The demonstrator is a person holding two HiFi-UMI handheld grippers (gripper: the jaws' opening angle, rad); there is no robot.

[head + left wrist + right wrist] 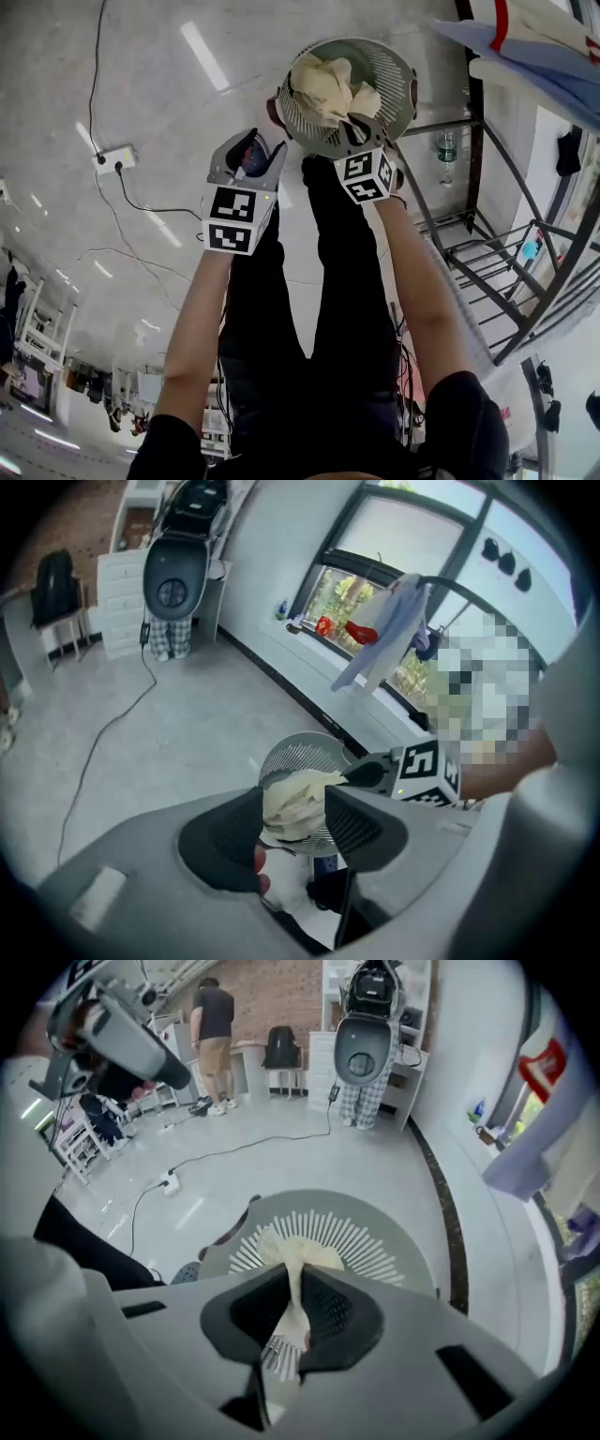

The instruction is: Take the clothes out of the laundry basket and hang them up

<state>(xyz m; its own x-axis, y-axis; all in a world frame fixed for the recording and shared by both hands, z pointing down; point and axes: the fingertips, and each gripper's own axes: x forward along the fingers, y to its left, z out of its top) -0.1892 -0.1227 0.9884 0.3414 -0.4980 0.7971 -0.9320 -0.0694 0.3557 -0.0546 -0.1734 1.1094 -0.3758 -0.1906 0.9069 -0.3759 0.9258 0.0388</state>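
Head view: basket (pixel 392 73) x1, garment (pixel 323 86) x1

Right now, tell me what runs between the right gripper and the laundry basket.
A fold of the cream garment, pinched in the shut right gripper, stretches down into the laundry basket; the right gripper view shows it.

On the grey floor (pixel 169 84) I can see a white power strip (pixel 114 158) with a black cable (pixel 155 208) trailing from it. Farther off, a person (pixel 214 1030) stands before a brick wall (pixel 272 988), near a black chair (pixel 280 1047). A water bottle (pixel 446 145) stands over to the right.
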